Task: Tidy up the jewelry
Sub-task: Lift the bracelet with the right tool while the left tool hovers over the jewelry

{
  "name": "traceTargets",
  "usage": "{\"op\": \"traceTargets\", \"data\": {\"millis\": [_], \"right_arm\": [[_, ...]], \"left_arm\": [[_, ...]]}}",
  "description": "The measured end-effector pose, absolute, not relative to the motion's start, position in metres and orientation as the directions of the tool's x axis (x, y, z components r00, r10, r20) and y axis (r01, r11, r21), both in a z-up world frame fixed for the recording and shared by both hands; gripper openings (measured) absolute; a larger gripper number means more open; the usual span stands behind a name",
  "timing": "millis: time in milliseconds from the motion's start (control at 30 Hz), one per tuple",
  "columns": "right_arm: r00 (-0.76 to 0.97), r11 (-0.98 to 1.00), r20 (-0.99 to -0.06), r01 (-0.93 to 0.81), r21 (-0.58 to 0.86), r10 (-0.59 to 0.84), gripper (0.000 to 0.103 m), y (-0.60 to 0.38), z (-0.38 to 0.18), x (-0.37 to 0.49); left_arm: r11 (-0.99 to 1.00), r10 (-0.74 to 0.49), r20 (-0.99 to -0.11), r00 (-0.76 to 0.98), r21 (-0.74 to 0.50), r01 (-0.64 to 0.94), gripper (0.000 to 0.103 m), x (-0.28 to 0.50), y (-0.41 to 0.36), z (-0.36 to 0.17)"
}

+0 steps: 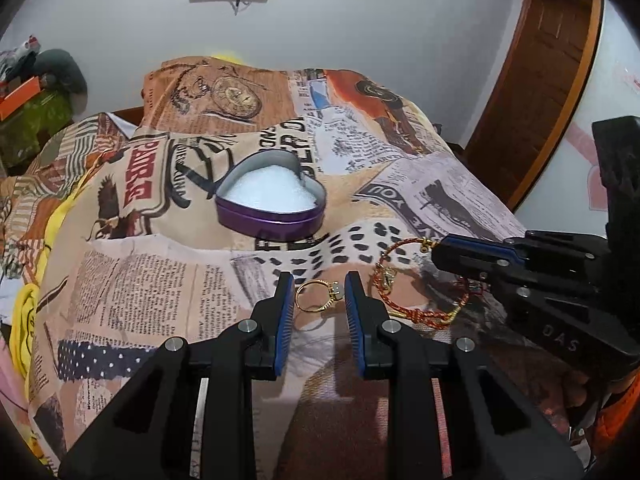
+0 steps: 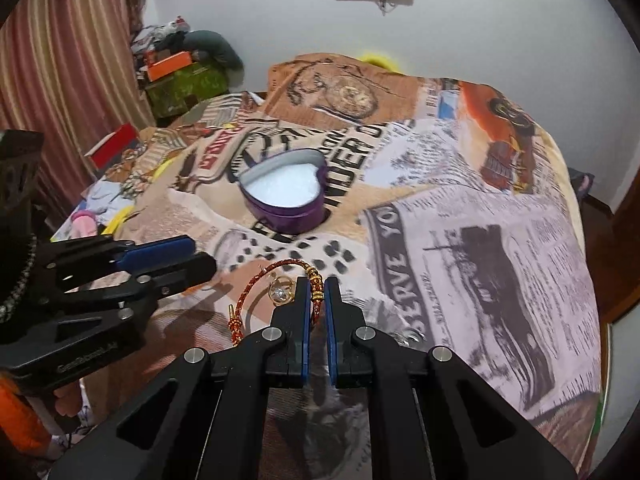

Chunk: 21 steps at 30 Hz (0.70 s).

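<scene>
Room: white wall (image 1: 360,20), brown door (image 1: 532,92) at upper right of the left wrist view, striped curtain (image 2: 60,60) at upper left of the right wrist view.
Bed: covered by a newspaper-print sheet (image 1: 160,280).
Tin: purple heart-shaped tin (image 1: 272,200), lid off, white padding inside, mid-frame.
Left hand-held gripper (image 1: 320,284): fingers spread, either side of the ring.
Right hand-held gripper (image 2: 316,292): pinching the bracelet.
Bracelet (image 1: 404,276): red-and-gold cord, lower right of the tin, on the sheet.
Ring (image 1: 318,296): gold, lying flat.
</scene>
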State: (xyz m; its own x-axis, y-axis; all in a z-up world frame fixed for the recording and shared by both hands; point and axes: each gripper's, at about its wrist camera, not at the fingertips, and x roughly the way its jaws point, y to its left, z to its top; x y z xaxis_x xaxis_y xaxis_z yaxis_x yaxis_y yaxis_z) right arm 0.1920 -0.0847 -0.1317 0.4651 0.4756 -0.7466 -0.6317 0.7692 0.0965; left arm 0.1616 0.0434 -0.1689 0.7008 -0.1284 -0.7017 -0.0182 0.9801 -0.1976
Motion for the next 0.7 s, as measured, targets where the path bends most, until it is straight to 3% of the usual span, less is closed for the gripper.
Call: {"op": "traceTargets", "data": {"millis": [100, 233, 400, 533, 700], "right_arm": [[0.447, 0.747, -0.741, -0.656, 0.109, 0.501, 0.006, -0.082, -0.131, 0.191], [0.543, 0.804, -0.741, -0.594, -0.008, 0.394, 0.006, -0.082, -0.133, 0.194], [0.483, 0.779, -0.759, -0.625, 0.050, 0.436, 0.006, -0.087, -0.136, 0.194], [0.543, 0.822, -0.757, -0.570, -0.014, 0.364, 0.006, -0.096, -0.137, 0.196], [0.568, 0.850, -0.732, -0.526, 0.028, 0.376, 0.006, -0.115, -0.124, 0.200]], "left_arm": [[0.979, -0.120, -0.702, 0.702, -0.203, -0.035, 0.025, 0.161, 0.050, -0.170], [0.977, -0.114, -0.701, 0.704, -0.207, -0.048, 0.025, 0.159, 0.055, -0.170], [0.978, -0.115, -0.698, 0.707, -0.205, -0.042, 0.025, 0.159, 0.053, -0.168], [0.978, -0.120, -0.695, 0.709, -0.205, -0.036, 0.025, 0.159, 0.050, -0.167], [0.980, -0.125, -0.699, 0.704, -0.198, -0.022, 0.025, 0.161, 0.045, -0.168]]}}
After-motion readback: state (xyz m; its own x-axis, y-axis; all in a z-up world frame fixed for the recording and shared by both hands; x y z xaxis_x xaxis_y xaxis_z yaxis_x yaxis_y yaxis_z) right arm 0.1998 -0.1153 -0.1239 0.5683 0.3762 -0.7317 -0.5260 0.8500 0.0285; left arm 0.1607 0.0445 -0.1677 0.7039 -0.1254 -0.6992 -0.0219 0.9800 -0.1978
